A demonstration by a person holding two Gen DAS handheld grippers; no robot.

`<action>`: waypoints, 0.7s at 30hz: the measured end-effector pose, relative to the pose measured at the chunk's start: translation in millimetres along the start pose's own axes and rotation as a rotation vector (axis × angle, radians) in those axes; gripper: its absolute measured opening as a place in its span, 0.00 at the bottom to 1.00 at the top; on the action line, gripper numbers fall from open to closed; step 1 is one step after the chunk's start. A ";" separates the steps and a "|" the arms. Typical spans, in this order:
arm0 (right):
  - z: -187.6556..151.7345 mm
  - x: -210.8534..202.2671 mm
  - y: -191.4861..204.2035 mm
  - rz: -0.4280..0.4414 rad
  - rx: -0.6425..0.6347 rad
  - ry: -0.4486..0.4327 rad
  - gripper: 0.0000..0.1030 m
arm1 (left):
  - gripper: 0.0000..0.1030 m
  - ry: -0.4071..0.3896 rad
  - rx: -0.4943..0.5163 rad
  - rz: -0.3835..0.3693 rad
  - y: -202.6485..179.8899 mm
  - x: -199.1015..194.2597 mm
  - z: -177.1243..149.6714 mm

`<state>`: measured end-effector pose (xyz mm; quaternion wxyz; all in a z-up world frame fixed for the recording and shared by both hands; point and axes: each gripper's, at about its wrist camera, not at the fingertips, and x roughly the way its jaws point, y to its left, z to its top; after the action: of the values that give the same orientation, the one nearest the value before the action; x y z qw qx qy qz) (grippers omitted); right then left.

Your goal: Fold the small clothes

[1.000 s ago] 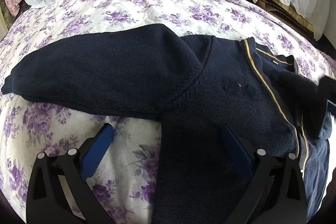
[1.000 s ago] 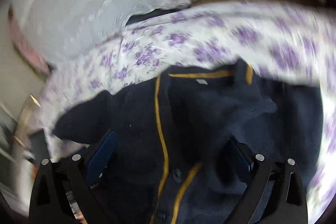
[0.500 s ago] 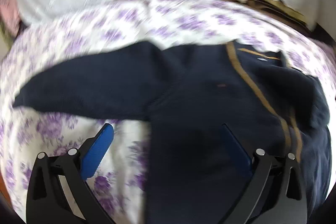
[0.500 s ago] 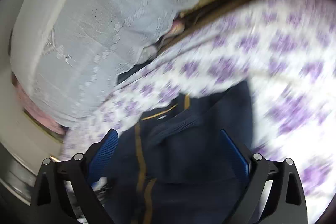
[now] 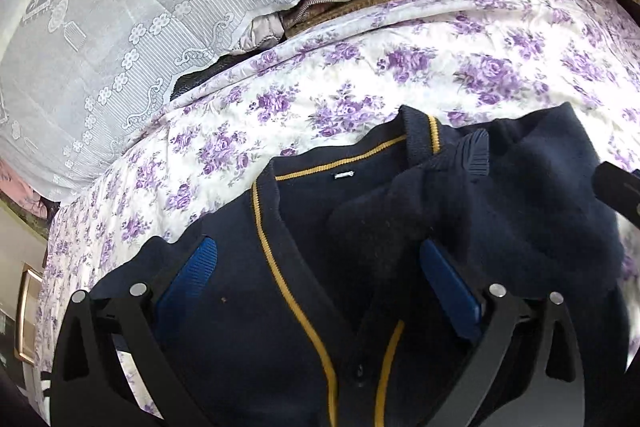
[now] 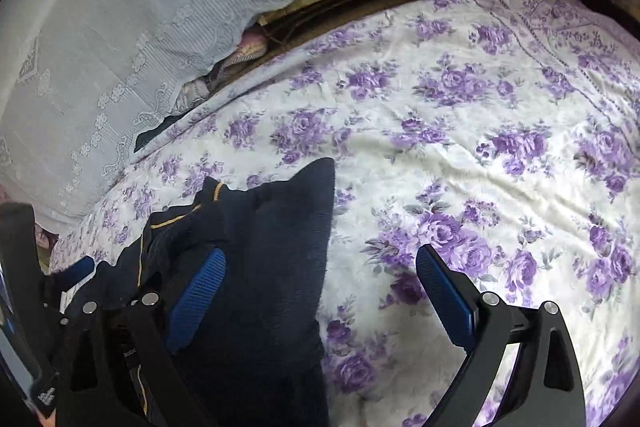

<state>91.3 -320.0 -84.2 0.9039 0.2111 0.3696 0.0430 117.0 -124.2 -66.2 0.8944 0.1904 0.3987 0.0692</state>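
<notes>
We see the cardigan [image 5: 304, 267] lying on the bed [image 5: 400, 67], one sleeve [image 5: 480, 211] folded across its front. Left gripper [image 5: 320, 283]: fingers spread wide above the cardigan, holding nothing. Right gripper [image 6: 320, 291]: fingers likewise parted, straddling the cardigan's right edge and the bare bedspread.

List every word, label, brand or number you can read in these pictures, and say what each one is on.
No text can be read with certainty.
Neck label inside the navy cardigan: a small white tag, too small to read.
White lettering on the right gripper: too small and blurred to read.
White lettering on the black strap: too blurred to read.
</notes>
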 end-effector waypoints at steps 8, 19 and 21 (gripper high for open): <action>0.0 11.5 -6.4 -0.011 0.044 0.022 0.97 | 0.95 0.072 -0.457 -0.138 101.9 7.5 -58.6; 1.9 3.6 -5.9 -0.033 0.018 0.001 0.97 | 0.96 -0.022 0.026 -0.075 -33.8 -21.3 5.9; 4.9 0.8 -9.2 -0.046 0.023 -0.017 0.97 | 0.96 0.017 -0.024 -0.040 -24.7 -1.4 8.3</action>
<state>94.5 -329.9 -85.4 0.9051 0.2135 0.3673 0.0162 121.6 -149.6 -70.0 0.8944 0.1711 0.4091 0.0577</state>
